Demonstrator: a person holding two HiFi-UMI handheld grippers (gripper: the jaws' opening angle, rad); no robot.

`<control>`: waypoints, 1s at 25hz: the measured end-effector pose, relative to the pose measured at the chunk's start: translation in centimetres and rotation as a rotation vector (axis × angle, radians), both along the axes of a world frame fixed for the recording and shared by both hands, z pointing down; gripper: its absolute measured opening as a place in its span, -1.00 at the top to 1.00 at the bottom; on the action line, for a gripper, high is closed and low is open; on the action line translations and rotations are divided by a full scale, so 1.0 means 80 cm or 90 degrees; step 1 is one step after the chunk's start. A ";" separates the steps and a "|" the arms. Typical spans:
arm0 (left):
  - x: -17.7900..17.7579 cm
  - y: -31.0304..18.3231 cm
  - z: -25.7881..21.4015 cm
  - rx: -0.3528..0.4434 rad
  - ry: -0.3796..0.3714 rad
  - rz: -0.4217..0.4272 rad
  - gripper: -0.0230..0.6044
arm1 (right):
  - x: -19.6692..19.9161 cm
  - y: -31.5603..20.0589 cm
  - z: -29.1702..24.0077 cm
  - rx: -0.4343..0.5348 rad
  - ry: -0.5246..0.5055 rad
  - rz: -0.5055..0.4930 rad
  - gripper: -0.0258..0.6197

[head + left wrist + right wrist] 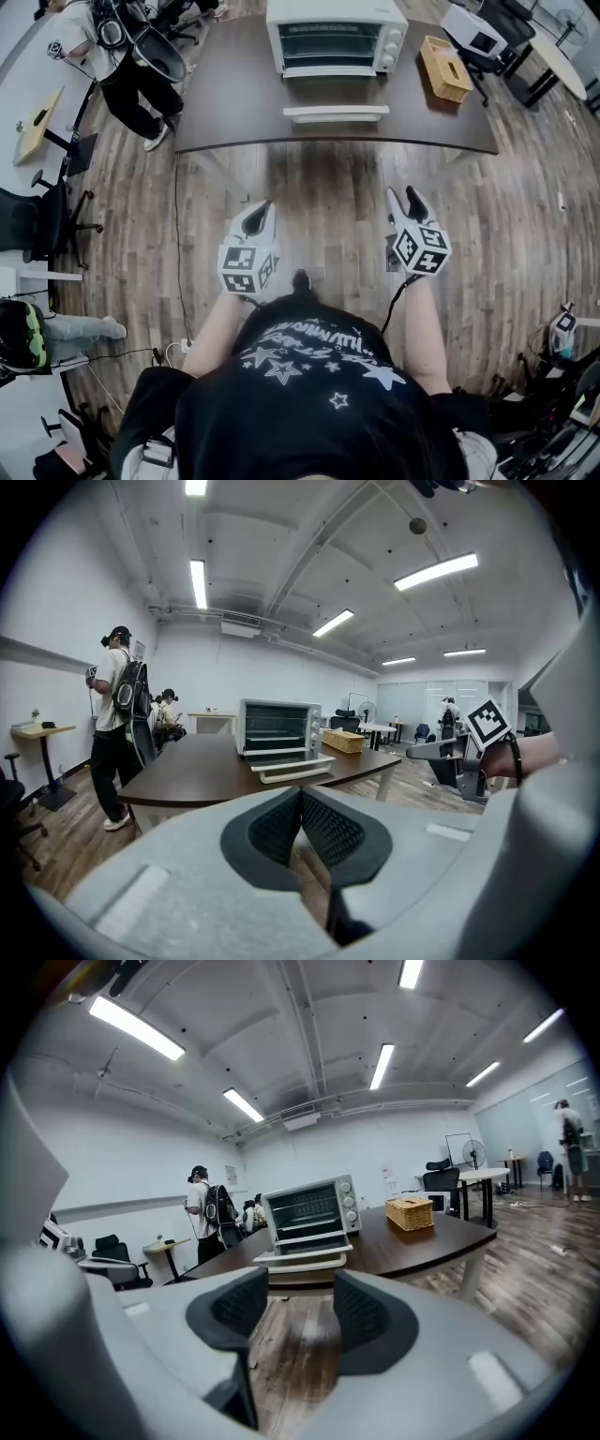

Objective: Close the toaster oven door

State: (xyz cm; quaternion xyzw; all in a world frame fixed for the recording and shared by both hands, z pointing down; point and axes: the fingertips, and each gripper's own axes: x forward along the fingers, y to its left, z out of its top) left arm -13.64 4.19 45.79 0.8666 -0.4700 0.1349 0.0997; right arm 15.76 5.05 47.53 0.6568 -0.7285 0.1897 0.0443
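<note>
Claws idle: your right claw [300,1302] spread wide and empty, your left claw [300,803] pinched together on nothing, both well back from the work.
Ahead of you the dark brown wooden surface [234,103] carries the white metal toaster oven [337,37] toward its far side, its glass-paned door [300,1258] dropped flat toward you. That door probably swings stiffly on a bottom hinge, rigid but with breakable glass; get under its pale bar handle [336,113] at the front edge and lift evenly, pressing on frame rather than pane.
</note>
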 end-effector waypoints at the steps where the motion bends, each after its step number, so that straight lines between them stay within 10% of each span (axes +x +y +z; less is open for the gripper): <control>1: -0.004 -0.016 -0.001 0.002 0.001 0.003 0.90 | -0.002 -0.015 -0.001 0.000 0.001 0.005 0.23; 25: -0.033 -0.208 0.048 -0.050 -0.018 -0.028 0.90 | 0.005 -0.239 0.063 -0.066 0.026 0.007 0.23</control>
